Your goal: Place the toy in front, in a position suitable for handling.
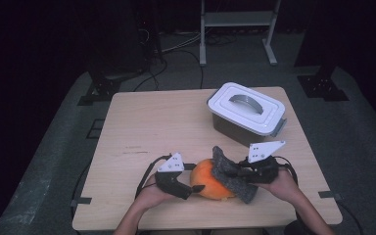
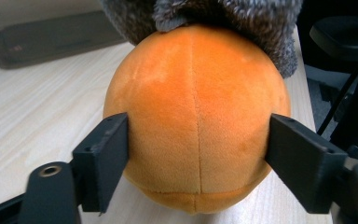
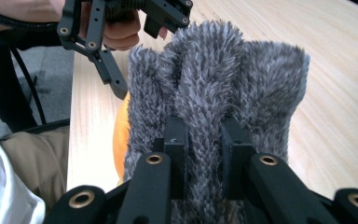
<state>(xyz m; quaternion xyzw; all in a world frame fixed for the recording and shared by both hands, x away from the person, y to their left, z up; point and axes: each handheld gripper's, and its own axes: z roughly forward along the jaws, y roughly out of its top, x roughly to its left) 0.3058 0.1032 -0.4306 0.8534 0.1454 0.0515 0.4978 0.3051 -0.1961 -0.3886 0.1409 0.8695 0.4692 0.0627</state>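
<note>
An orange plush ball (image 1: 206,185) lies near the table's front edge, with a grey furry piece (image 1: 229,172) draped over its right side. My left gripper (image 1: 192,184) has its jaws pressed on both sides of the ball (image 2: 196,121), as the left gripper view (image 2: 198,135) shows close up. My right gripper (image 1: 246,173) is shut on a fold of the grey fur (image 3: 214,79), pinched between its jaws (image 3: 204,135). A sliver of the orange ball (image 3: 120,140) peeks out left of the fur.
A grey storage box with a white lid and handle (image 1: 247,110) stands at the back right of the wooden table (image 1: 152,122). A person's hands hold both grippers at the front edge. A metal frame stands on the floor beyond.
</note>
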